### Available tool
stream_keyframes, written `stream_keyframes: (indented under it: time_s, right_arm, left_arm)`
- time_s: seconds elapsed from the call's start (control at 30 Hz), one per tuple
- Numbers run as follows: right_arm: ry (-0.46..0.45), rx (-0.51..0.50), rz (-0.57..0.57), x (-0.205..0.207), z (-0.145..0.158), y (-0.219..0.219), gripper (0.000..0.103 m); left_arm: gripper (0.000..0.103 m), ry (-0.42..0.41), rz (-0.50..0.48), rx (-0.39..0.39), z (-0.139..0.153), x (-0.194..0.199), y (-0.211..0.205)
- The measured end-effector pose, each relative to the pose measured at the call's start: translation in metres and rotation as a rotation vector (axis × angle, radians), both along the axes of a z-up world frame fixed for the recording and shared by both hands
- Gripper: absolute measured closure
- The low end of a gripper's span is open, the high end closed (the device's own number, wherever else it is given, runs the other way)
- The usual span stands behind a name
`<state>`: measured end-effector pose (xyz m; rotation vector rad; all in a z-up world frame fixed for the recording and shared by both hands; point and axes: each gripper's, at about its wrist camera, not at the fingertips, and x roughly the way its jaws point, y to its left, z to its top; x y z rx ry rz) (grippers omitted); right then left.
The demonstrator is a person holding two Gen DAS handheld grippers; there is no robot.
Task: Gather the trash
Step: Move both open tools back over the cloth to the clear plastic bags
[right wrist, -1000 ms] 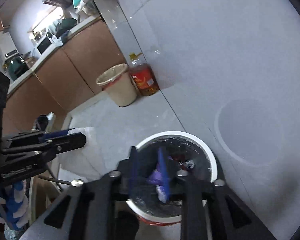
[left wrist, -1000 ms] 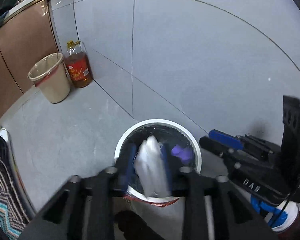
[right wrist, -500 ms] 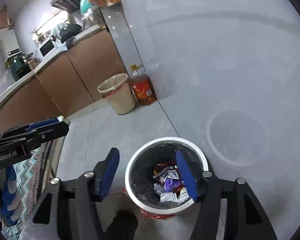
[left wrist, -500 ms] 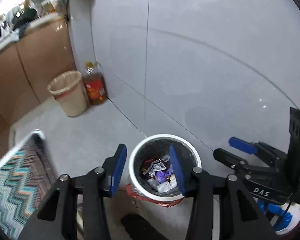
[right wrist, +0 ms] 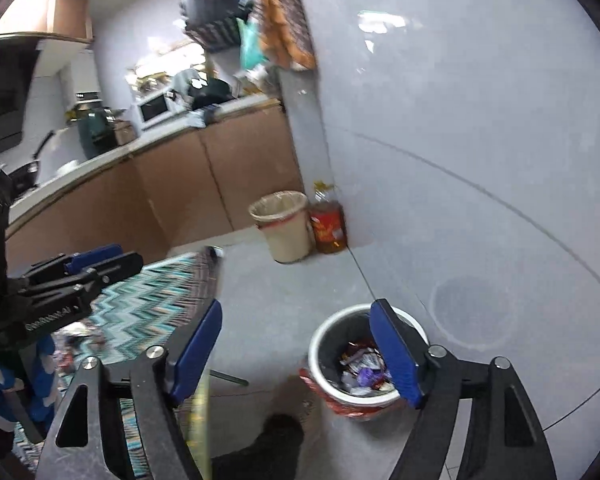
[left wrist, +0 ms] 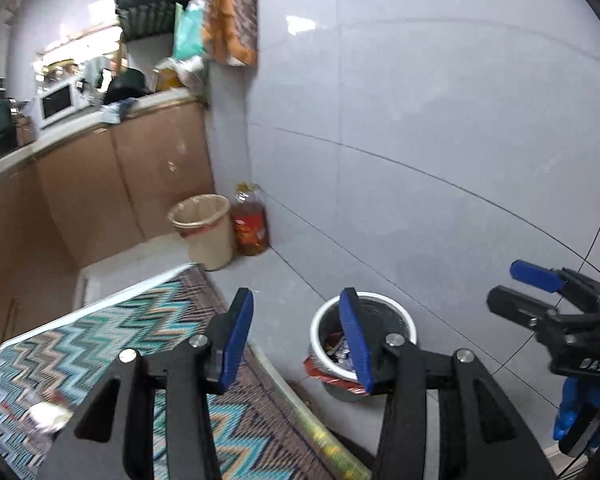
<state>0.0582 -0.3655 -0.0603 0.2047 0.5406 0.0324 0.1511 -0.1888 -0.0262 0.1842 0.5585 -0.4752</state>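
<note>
Both blue-padded grippers tilt downward above the white-rimmed round trash bin — left gripper parted, empty; right gripper opening, empty.

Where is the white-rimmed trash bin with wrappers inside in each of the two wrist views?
Left wrist view: the white-rimmed trash bin is at lower centre-right, partly behind the right-hand finger of the empty left gripper.
Right wrist view: the bin is at lower centre-right, partly behind the right-hand finger of the empty right gripper, whose jaws are opening.
Shared landmark: the beige waste basket beside the oil bottle at the wall.
</note>
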Motion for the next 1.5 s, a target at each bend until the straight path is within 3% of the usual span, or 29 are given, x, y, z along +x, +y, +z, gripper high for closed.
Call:
stream_keyframes:
  time_s: [0.07, 0.13, 0.5, 0.77, 1.07, 1.5]
  right_arm:
    - [-0.027, -0.013, 0.031, -0.010, 0.013, 0.021, 0.020]
    - [-0.048, -0.027, 0.061, -0.015, 0.023, 0.041, 0.018]
    - [-0.124, -0.071, 0.196, -0.025, 0.047, 0.139, 0.010]
    - [-0.142, -0.096, 0.241, -0.028, 0.050, 0.177, 0.009]
    - [-0.142, -0.123, 0.301, -0.022, 0.049, 0.209, 0.009]
    - [-0.124, -0.133, 0.307, -0.003, 0.038, 0.220, 0.009]
  left_arm:
    - [0.043, -0.022, 0.034, -0.009, 0.009, -0.014, 0.022]
    - [0.038, -0.059, 0.085, -0.007, 0.018, -0.030, 0.046]
    - [0.028, -0.194, 0.299, -0.018, 0.033, -0.088, 0.163]
    - [0.026, -0.200, 0.419, -0.052, 0.026, -0.107, 0.228]
    - [0.026, -0.189, 0.496, -0.067, 0.014, -0.112, 0.268]
    - [0.025, -0.166, 0.552, -0.061, 0.000, -0.091, 0.286]
